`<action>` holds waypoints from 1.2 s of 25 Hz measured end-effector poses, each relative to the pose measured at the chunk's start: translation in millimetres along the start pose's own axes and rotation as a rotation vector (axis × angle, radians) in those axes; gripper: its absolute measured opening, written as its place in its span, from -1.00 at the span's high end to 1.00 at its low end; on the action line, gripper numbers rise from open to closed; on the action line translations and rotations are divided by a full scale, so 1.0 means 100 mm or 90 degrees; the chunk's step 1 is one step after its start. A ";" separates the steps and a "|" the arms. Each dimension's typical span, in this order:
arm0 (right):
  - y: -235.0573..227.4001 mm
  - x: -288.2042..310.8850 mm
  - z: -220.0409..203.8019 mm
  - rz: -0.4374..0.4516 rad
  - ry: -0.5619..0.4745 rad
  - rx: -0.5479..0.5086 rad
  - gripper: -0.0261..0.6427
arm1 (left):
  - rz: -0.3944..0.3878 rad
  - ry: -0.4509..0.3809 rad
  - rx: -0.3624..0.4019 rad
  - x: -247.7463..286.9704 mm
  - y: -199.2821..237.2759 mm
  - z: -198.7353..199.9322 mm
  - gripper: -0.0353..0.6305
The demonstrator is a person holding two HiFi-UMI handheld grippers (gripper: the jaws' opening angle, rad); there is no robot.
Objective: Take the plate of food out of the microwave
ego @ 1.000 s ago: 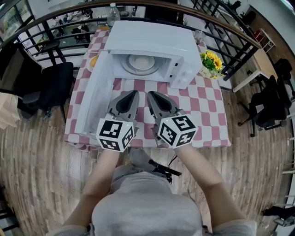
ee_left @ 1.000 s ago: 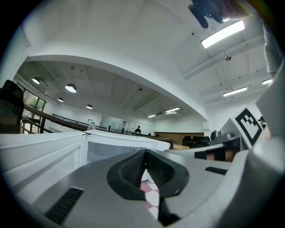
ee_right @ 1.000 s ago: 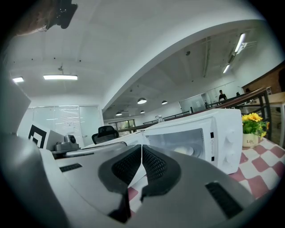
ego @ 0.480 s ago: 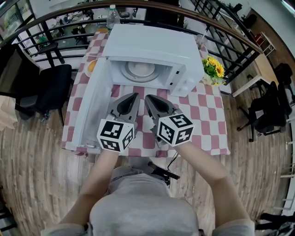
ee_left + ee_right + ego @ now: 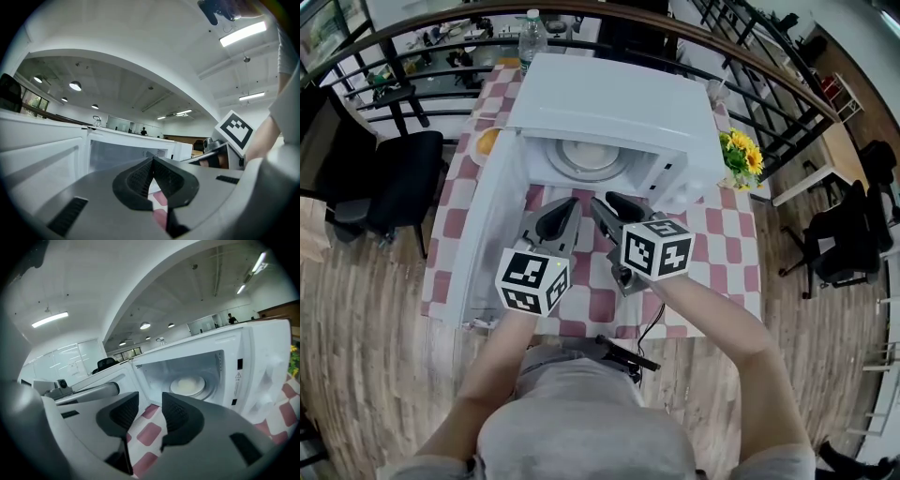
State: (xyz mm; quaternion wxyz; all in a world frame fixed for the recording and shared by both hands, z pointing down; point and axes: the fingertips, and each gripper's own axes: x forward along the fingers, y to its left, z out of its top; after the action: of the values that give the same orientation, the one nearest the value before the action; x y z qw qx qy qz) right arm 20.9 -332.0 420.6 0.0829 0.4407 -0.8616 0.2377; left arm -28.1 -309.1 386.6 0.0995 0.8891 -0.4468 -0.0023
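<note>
The white microwave (image 5: 609, 103) stands on the checked table with its door (image 5: 487, 220) swung wide to the left. Inside lies a white plate of pale food (image 5: 589, 156), which the right gripper view shows as a plate of food (image 5: 187, 385) deep in the cavity. My left gripper (image 5: 570, 206) hovers in front of the opening, its jaws shut with nothing between them (image 5: 152, 176). Beside it my right gripper (image 5: 602, 202) points at the cavity; its jaws are opening and hold nothing (image 5: 150, 411). Both stay outside the microwave.
A red-and-white checked cloth covers the table (image 5: 712, 244). Yellow flowers (image 5: 742, 155) stand right of the microwave. An orange thing (image 5: 487, 141) lies behind the door, and a bottle (image 5: 532, 28) stands at the back. A black chair (image 5: 384, 178) is to the left, with railings behind.
Both grippers have moved forward toward the microwave opening. The right gripper's jaws, shut before, now stand apart. The left gripper stays shut.
</note>
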 end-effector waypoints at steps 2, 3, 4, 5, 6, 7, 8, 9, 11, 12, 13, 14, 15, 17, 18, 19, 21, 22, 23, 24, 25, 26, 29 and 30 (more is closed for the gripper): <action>-0.08 0.07 0.03 -0.001 0.009 0.020 0.34 | 0.001 0.005 -0.004 0.03 0.04 -0.03 0.89; -0.13 0.09 0.05 -0.005 0.012 0.031 0.29 | 0.001 0.008 -0.006 0.04 0.06 -0.04 0.89; -0.18 0.11 0.06 -0.009 0.014 0.044 0.22 | 0.002 0.010 -0.008 0.05 0.07 -0.05 0.89; -0.23 0.14 0.06 -0.014 0.016 0.059 0.14 | 0.002 0.012 -0.010 0.06 0.09 -0.06 0.89; -0.28 0.16 0.07 -0.017 0.017 0.078 0.07 | 0.003 0.014 -0.013 0.07 0.11 -0.07 0.89; -0.32 0.19 0.06 -0.022 0.016 0.101 0.01 | 0.004 0.015 -0.015 0.08 0.13 -0.08 0.89; -0.37 0.22 0.04 -0.027 0.014 0.127 -0.02 | 0.004 0.016 -0.018 0.09 0.14 -0.08 0.89; -0.42 0.24 0.02 -0.034 0.011 0.155 -0.04 | 0.005 0.016 -0.020 0.11 0.15 -0.08 0.89; -0.51 0.31 -0.04 -0.048 -0.002 0.208 -0.07 | 0.007 0.017 -0.023 0.13 0.17 -0.09 0.89; -0.54 0.34 -0.06 -0.054 -0.010 0.233 -0.08 | 0.008 0.017 -0.025 0.14 0.19 -0.09 0.89; -0.57 0.37 -0.08 -0.061 -0.021 0.256 -0.09 | 0.010 0.017 -0.027 0.15 0.20 -0.09 0.89; -0.60 0.40 -0.10 -0.068 -0.033 0.281 -0.09 | 0.012 0.017 -0.029 0.15 0.22 -0.09 0.89; -0.63 0.43 -0.12 -0.075 -0.046 0.306 -0.09 | 0.014 0.017 -0.031 0.16 0.24 -0.09 0.89; -0.69 0.48 -0.17 -0.094 -0.076 0.356 -0.09 | 0.015 0.019 -0.033 0.17 0.26 -0.10 0.89; -0.73 0.50 -0.20 -0.105 -0.090 0.381 -0.09 | 0.015 0.020 -0.033 0.17 0.27 -0.11 0.89; -0.77 0.53 -0.23 -0.117 -0.100 0.407 -0.09 | 0.015 0.020 -0.033 0.18 0.28 -0.11 0.89; -0.86 0.59 -0.32 -0.143 -0.110 0.463 -0.09 | 0.016 0.019 -0.034 0.19 0.31 -0.12 0.89; -0.91 0.62 -0.36 -0.157 -0.112 0.492 -0.09 | 0.018 0.018 -0.036 0.19 0.32 -0.12 0.89; -0.95 0.64 -0.39 -0.169 -0.114 0.520 -0.09 | 0.020 0.017 -0.038 0.19 0.35 -0.12 0.89; -0.98 0.67 -0.42 -0.179 -0.117 0.546 -0.09 | 0.023 0.017 -0.040 0.19 0.37 -0.11 0.89; -1.02 0.70 -0.43 -0.188 -0.121 0.569 -0.09 | 0.025 0.016 -0.042 0.20 0.39 -0.11 0.89; -1.05 0.73 -0.45 -0.196 -0.123 0.591 -0.09 | 0.027 0.015 -0.043 0.20 0.42 -0.10 0.89; -1.14 0.83 -0.53 -0.228 -0.122 0.650 -0.09 | 0.034 0.015 -0.049 0.20 0.48 -0.10 0.89; -1.16 0.86 -0.57 -0.240 -0.120 0.669 -0.09 | 0.036 0.015 -0.051 0.19 0.49 -0.10 0.89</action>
State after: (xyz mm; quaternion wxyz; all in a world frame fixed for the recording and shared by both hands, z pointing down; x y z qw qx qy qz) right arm 58.7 -424.0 539.8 -0.1837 0.5885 -0.5375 0.5754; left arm -54.7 -351.5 407.3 0.1406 0.8712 -0.4703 -0.0071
